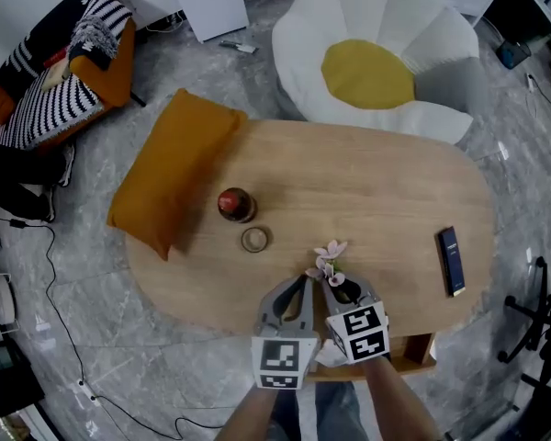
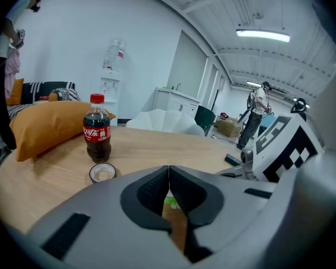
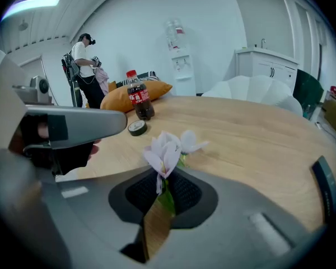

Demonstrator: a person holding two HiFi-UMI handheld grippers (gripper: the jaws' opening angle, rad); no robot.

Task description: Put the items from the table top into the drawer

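Wooden bench (image 1: 395,182), near edge: right gripper (image 3: 163,190) pinches the flower (image 3: 165,150) by its stem, blossoms pointing away along the jaws. Left gripper (image 2: 168,178), just beside it, is pressed together and empty. Cola bottle (image 1: 236,204) and tape roll (image 1: 254,240) stand farther left.

Head view steeply down over table (image 1: 395,186), gripper views low across it, all sharing cola bottle (image 2: 97,130)
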